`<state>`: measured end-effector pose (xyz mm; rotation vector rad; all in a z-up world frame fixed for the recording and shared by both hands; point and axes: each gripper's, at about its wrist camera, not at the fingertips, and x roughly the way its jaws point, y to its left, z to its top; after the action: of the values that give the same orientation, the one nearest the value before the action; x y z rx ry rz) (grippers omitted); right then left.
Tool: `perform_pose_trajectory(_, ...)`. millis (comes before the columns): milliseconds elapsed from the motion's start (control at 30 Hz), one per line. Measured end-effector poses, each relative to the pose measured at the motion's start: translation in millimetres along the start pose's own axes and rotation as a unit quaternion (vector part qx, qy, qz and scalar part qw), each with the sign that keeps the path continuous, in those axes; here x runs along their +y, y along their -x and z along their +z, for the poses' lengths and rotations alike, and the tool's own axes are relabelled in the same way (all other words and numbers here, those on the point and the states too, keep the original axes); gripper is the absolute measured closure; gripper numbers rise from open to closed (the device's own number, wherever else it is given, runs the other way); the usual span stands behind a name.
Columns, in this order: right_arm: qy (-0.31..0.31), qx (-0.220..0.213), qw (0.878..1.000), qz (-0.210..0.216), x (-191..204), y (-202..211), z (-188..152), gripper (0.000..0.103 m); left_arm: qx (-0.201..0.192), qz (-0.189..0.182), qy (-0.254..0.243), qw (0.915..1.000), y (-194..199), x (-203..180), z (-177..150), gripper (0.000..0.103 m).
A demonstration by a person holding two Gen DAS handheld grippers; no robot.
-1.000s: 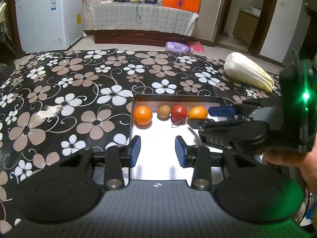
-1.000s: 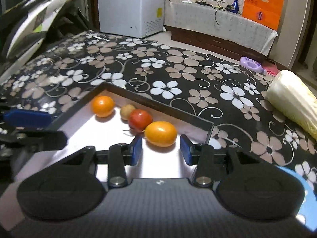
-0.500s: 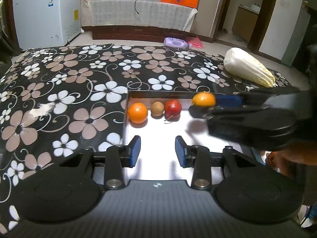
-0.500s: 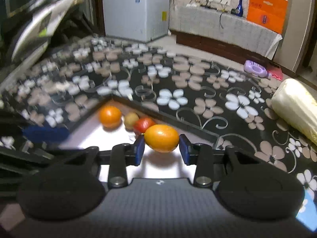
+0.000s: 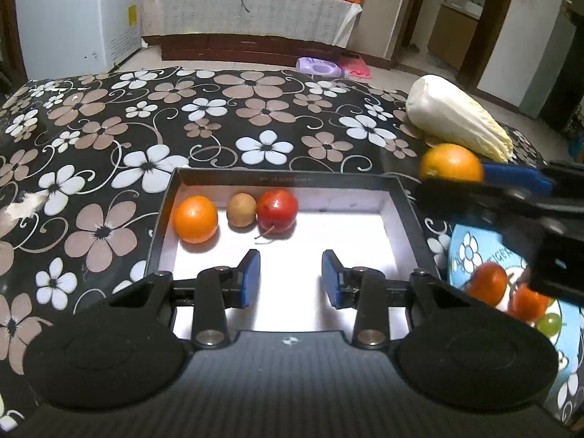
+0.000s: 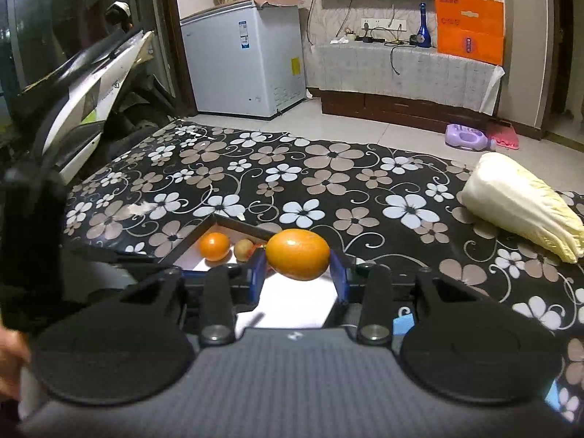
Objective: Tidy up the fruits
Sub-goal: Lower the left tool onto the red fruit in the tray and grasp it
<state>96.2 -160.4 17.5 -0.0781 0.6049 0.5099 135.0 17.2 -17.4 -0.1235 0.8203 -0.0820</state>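
Gripping orange point(image 6: 297, 254) crosswise, right tongs point(image 6: 297, 273) clenched; plate point(image 5: 471, 255) lies right of released, empty left tongs point(image 5: 290, 279).

Left claw point(image 5: 290, 279): black body, carbon-weave housing, two round black discs, blue pads point(image 5: 251, 277), silver screws. Right claw point(image 6: 297, 273): same build, blue pads point(image 6: 258, 273).

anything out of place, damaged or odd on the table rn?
Two things. A napa cabbage lies on the table's far right among the fruit. The floral tablecloth has a torn white patch at its left edge. The fruits in the tray look fine.
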Motion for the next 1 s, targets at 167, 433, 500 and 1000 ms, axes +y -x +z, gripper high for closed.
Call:
perform_pose_trajectory(167, -0.004, -0.006, 1.0, 0.002, -7.2, 9.9, -0.9, 0.062, -0.001, 0.008, 0.017, 0.9998, -9.8, 3.6, 6.0, 0.06)
perform_pose_trajectory(433, -0.003, -0.004, 1.0, 0.004, -9.3, 12.7, -2.9, 0.062, -0.004, 0.018, 0.022, 0.9996, -25.6, 7.5, 15.2, 0.06)
perform_pose_trajectory(500, -0.002, -0.004, 1.0, 0.005, -8.6, 12.6, -2.8, 0.062, -0.002, 0.01, 0.033, 0.9994, -28.6, 10.9, 18.0, 0.06)
perform_pose_trajectory(1000, 0.005, 0.01, 1.0, 0.005, -7.5, 6.9, -6.4, 0.062, -0.022, 0.002, 0.0, 0.9998, -18.7, -4.8, 13.7, 0.074)
